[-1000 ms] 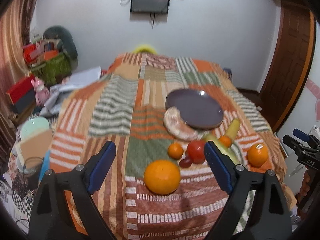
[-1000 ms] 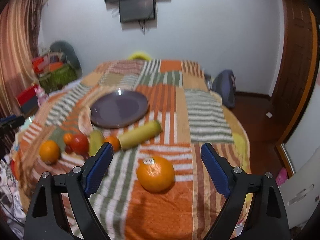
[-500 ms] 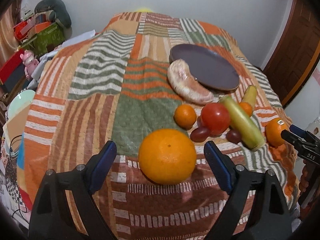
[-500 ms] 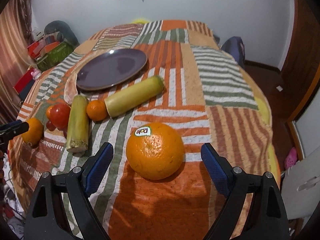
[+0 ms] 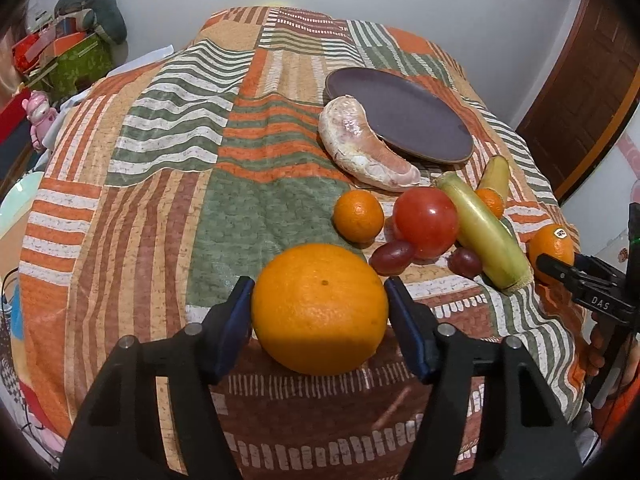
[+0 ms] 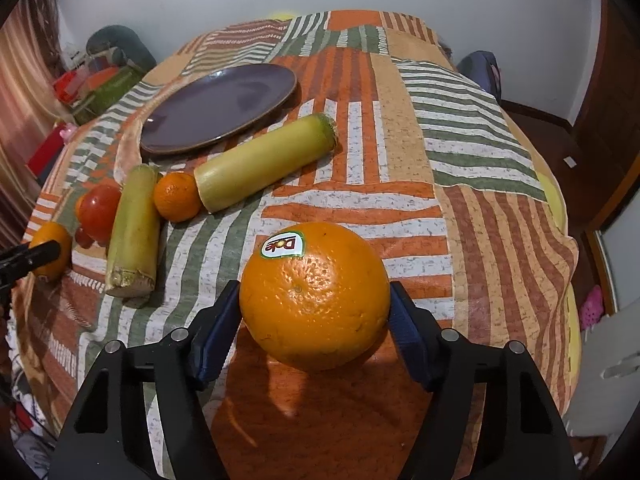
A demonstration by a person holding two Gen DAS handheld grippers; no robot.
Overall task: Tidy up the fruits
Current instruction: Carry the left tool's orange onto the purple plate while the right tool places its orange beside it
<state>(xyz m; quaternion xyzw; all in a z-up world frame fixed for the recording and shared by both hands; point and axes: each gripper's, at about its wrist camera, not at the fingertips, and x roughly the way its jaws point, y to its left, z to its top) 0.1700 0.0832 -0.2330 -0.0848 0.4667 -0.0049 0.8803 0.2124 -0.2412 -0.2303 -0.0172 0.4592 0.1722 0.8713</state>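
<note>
My left gripper [image 5: 320, 312] is shut on a large orange [image 5: 320, 308] that rests on the patchwork bedspread. My right gripper [image 6: 314, 316] is shut on a second large orange [image 6: 314, 300] with a Dole sticker, also on the bedspread. Behind lies a dark purple plate [image 5: 400, 114], which also shows in the right wrist view [image 6: 220, 108]. Beside the plate lie a peeled pomelo segment [image 5: 364, 148], a small mandarin [image 5: 359, 215], a red tomato [image 5: 425, 222], two grapes [image 5: 392, 257], two yellow-green stalk pieces [image 6: 266, 164] and another mandarin [image 6: 177, 197].
The bedspread [image 5: 168, 168] drops off at the near and side edges. Boxes and a bag [image 5: 72, 52] stand on the floor at the far left. A wooden door [image 5: 592, 72] is at the right. A backpack [image 6: 480, 72] sits beyond the bed.
Both grippers moved down and forward onto their oranges. The fingers of each closed from wide open until they pressed the orange's sides.
</note>
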